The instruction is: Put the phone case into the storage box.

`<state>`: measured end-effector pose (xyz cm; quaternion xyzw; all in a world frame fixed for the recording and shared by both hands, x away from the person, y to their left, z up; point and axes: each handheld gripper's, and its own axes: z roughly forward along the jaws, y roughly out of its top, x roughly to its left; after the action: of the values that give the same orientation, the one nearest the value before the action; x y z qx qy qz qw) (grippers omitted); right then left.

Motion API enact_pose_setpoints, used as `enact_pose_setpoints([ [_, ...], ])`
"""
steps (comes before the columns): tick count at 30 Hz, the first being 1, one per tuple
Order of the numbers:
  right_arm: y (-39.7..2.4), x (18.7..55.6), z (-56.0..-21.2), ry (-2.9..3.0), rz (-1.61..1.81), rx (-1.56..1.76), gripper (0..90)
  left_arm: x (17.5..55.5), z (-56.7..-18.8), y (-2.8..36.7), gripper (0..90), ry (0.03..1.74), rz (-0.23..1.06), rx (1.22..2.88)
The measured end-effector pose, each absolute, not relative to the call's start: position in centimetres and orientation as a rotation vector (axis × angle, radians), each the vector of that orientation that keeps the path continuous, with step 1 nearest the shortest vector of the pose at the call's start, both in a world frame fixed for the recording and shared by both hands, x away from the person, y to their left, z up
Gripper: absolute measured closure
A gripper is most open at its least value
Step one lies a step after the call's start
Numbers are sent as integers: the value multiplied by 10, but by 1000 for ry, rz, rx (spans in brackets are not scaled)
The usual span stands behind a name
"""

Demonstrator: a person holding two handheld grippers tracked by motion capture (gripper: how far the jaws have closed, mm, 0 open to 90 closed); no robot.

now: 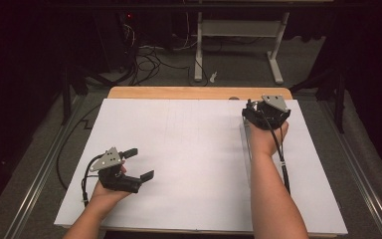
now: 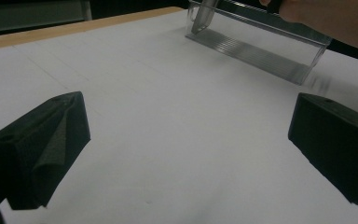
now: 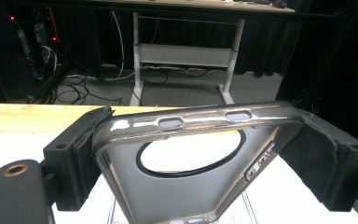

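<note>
- The right gripper [image 1: 252,115] pinches a clear phone case [image 3: 186,154] across its width, one black pad on each long edge, so the case stands up off the white sheet [image 1: 194,164] at the far right of the table [image 1: 199,92].
- Gripping by the rims probably keeps the flat back, with its round ring, free of the pads.
- The left gripper [image 1: 143,164] rests at the near left with its jaws spread and nothing between them, well apart from the case; it seems to be waiting.
- In the high view the case is hard to make out against the white sheet below the hand.
- The case's lower end is cut off in the right gripper view, and in the left gripper view it [image 2: 256,44] is blurred and partly behind the right hand [image 2: 335,21].
</note>
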<state>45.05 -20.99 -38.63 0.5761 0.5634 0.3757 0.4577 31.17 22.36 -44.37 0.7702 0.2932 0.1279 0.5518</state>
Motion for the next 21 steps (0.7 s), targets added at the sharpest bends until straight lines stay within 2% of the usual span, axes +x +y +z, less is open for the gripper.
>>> enact_pose_setpoints([
  [21,-213,454,-390,1371,941,1445,133,312,-444,224,2,693,301,1828],
])
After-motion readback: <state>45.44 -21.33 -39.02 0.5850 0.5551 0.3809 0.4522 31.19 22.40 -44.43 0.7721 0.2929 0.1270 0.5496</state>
